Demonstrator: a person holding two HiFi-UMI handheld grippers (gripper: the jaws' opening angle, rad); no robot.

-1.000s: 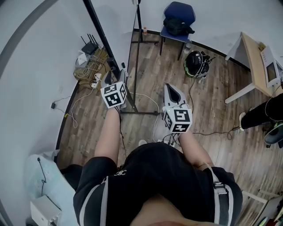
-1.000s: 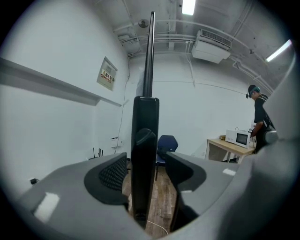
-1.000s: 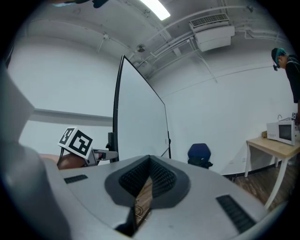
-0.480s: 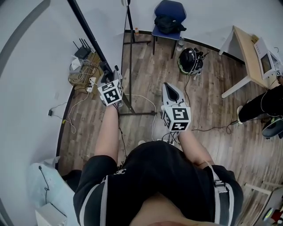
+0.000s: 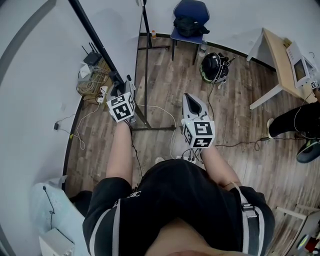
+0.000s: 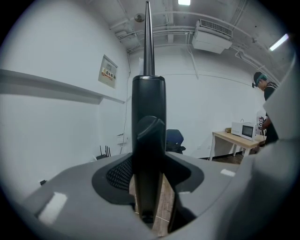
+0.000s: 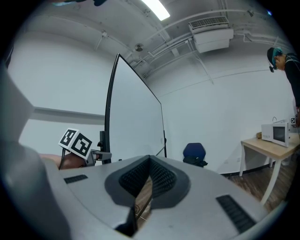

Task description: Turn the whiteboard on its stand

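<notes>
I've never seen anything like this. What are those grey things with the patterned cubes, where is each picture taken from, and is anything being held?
A person stands holding a two-jaw hand tool, called a gripper, in each hand. The patterned cubes are part of those tools. The head view comes from a camera on the person's head, looking down at the wood floor. The other two views come from cameras riding on each gripper, looking along its jaws. The left gripper is shut on the black frame of the whiteboard. The right gripper is shut and holds nothing.

Bright even light from ceiling strip lights (image 7: 157, 9), soft shadows, strong fisheye bending, dark vignetted corners
</notes>
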